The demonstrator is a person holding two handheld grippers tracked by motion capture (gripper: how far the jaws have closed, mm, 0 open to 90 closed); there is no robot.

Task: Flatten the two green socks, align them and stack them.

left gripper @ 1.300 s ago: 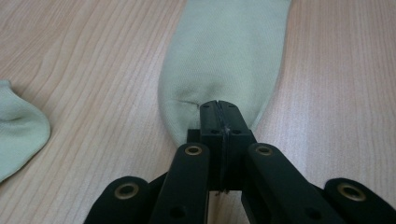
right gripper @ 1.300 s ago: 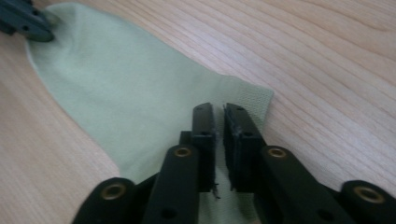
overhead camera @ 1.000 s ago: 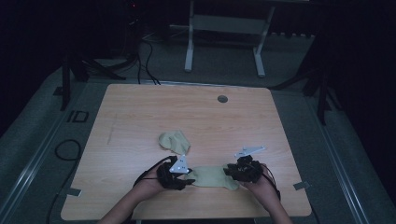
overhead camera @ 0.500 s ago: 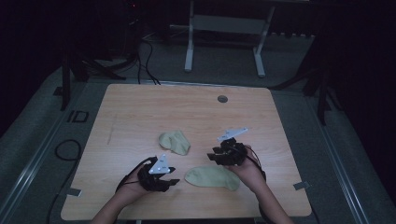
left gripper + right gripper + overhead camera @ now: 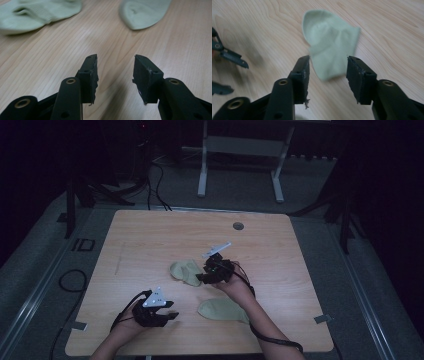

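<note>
Since a second ago my right claw (image 5: 202,278) has left the near sock (image 5: 223,310), which lies flat by the table's (image 5: 150,235) front edge, and swung away from me toward the far sock (image 5: 186,272); my left claw (image 5: 170,312) has slid off to the left, and the near sock lies clear of both. What the next move turns on is how the far sock sits to my right claw: it lies just ahead of the tips and a little to my left, bunched rather than flat, its long axis running from the rounded toe on the far side back toward me. In the right gripper view the sock (image 5: 329,42) hangs in line with the gap, its near edge level with the tips (image 5: 328,62) but not pinched — bare wood shows on either side between cloth and pads. Those jaws have just been opening and now stand roughly halfway apart, empty. My right hand is clearly the nearer to this sock; my left claw (image 5: 115,63) sits low over the wood, jaws parted about as far, gripping nothing, with both socks well ahead of it — the crumpled one (image 5: 37,13) at left, the flat one (image 5: 143,12) at right.
</note>
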